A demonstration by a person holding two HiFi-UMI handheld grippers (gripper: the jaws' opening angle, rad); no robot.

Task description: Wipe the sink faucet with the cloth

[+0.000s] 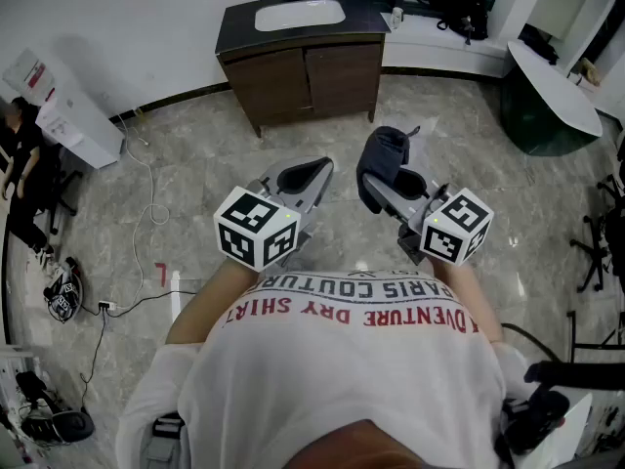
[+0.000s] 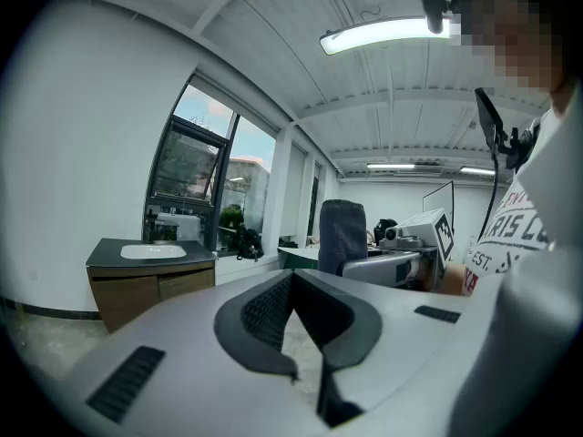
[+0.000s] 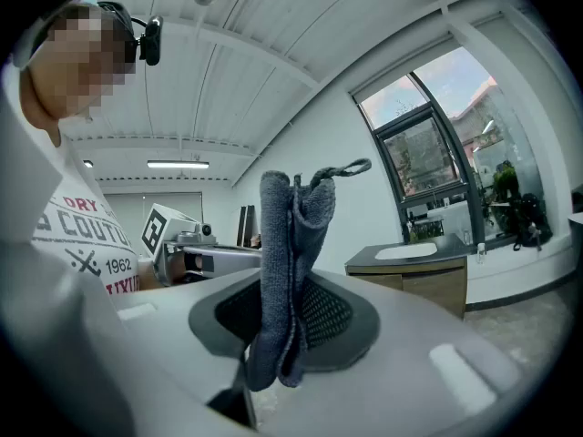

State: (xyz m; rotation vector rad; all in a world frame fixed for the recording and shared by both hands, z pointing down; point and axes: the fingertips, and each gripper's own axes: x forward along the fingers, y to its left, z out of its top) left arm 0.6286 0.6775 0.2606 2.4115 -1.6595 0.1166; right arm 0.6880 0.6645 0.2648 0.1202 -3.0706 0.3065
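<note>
A dark grey cloth point(image 1: 383, 160) is pinched between the jaws of my right gripper point(image 1: 379, 182). In the right gripper view the cloth point(image 3: 287, 271) stands up folded, with a small loop at its top, and that gripper point(image 3: 284, 309) is shut on it. My left gripper point(image 1: 305, 176) is held beside it at waist height; its jaws point(image 2: 291, 285) meet at the tips with nothing between them. The white sink point(image 1: 300, 14) is set in a dark-topped wooden vanity point(image 1: 303, 71) by the far wall, a few steps ahead. I cannot make out the faucet.
A small bottle point(image 1: 395, 16) stands at the vanity's right corner. A white box unit point(image 1: 61, 113) and a seated person point(image 1: 20, 169) are at the left, with cables point(image 1: 146, 218) on the marble floor. A dark rounded table point(image 1: 549, 96) and a chair point(image 1: 601, 233) stand at the right.
</note>
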